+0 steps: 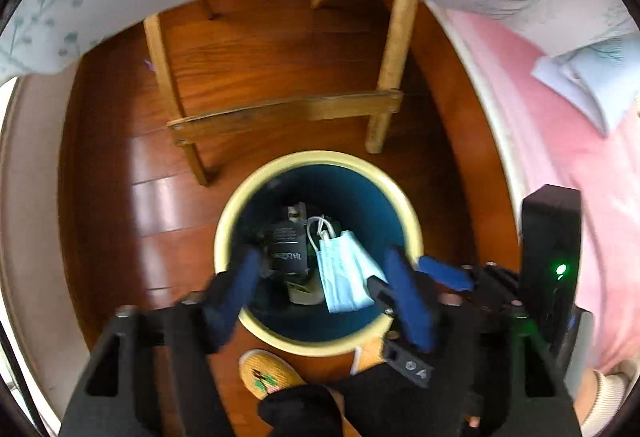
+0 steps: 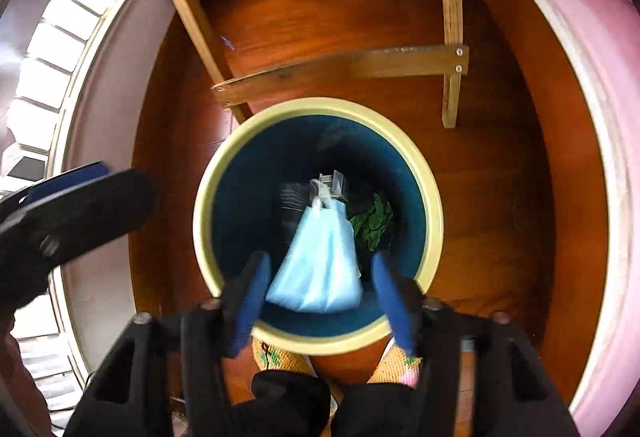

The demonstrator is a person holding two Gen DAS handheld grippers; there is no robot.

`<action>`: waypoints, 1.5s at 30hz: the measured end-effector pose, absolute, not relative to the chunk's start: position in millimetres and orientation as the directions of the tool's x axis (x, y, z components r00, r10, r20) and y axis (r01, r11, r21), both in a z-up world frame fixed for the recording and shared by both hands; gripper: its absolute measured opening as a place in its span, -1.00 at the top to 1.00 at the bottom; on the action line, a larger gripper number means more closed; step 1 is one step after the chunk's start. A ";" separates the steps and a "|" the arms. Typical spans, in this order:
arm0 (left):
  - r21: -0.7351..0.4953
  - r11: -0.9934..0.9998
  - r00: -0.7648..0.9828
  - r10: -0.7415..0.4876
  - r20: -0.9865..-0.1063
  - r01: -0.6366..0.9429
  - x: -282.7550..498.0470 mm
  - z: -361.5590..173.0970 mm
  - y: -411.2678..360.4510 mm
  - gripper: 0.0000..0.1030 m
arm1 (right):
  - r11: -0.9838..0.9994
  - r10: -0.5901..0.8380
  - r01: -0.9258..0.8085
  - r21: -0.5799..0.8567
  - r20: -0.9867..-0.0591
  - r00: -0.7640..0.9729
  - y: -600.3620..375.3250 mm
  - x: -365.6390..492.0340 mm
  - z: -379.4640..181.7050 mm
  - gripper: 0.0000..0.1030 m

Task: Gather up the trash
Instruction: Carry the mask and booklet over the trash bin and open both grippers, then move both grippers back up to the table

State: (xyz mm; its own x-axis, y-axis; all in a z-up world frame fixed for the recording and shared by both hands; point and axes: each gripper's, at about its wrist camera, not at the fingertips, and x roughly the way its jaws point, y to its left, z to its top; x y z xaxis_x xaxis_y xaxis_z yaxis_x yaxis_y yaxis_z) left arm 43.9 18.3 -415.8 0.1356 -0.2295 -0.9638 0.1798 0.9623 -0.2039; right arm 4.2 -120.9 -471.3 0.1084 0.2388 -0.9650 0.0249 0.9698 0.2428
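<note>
Bin: round waste bin (image 2: 434, 197) with a cream rim and dark blue inside, standing on the wooden floor (image 2: 500, 177) just in front of a wooden chair frame (image 2: 340, 67); seen from above in both views
Trash: a pale blue face mask (image 2: 320, 265) lies inside the bin, its white ear loops (image 1: 318, 227) toward the far side; beside it a dark printed packet (image 1: 288, 251), a crumpled green scrap (image 2: 374, 223) and a small grey piece (image 2: 334, 183)
Left gripper (image 1: 320, 291): over the near rim of the bin; blue-padded fingers (image 1: 240, 285) spread apart, nothing between them
Right gripper (image 2: 320, 293): over the near rim; fingers (image 2: 252, 289) apart, the mask lower down in the gap, not clamped
Surroundings: pink bedding (image 1: 560, 141) at the right; orange patterned slippers (image 2: 276, 355) below the bin
</note>
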 end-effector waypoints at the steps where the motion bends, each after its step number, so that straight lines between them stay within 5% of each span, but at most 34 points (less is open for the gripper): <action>1: -0.192 0.966 0.131 -0.216 -0.968 0.174 44.4 -420.2 19.5 -0.38 | 0.970 0.237 0.030 0.241 -0.965 0.112 -120.9 6.0 -473.6 -0.09; 15: -0.136 0.982 0.144 -0.154 -0.978 0.129 47.8 -388.4 43.7 -0.72 | 0.972 0.201 0.093 0.217 -0.967 0.155 -130.9 11.8 -417.9 -0.09; 19: -0.150 0.982 0.149 -0.167 -0.975 0.119 48.0 -355.9 47.4 -0.84 | 0.971 0.173 0.133 0.200 -0.967 0.186 -135.0 8.4 -378.0 -0.28; 22: -0.165 0.979 0.155 -0.183 -0.971 0.120 44.2 -321.4 49.4 -0.98 | 0.965 0.186 0.144 0.219 -0.959 0.214 -136.8 5.2 -340.1 -0.32; 35: -0.258 0.950 0.267 -0.298 -0.917 0.174 29.3 -131.4 70.3 -0.98 | 0.969 0.209 0.044 0.243 -0.902 0.377 -127.7 -8.8 -145.6 -0.34; 45: -0.215 0.932 0.437 -0.330 -0.837 0.291 33.6 -5.9 71.0 -0.98 | 0.986 0.156 -0.038 0.163 -0.813 0.562 -113.8 -4.8 -25.1 -0.34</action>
State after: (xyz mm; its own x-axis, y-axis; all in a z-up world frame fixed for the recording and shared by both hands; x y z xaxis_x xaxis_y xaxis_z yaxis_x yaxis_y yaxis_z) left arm 33.6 71.0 -5.9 0.4373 -0.3298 -0.8366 0.2912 0.9321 -0.2153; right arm -4.8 -113.8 -25.1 0.5618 0.1558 -0.8125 -0.0376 0.9859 0.1630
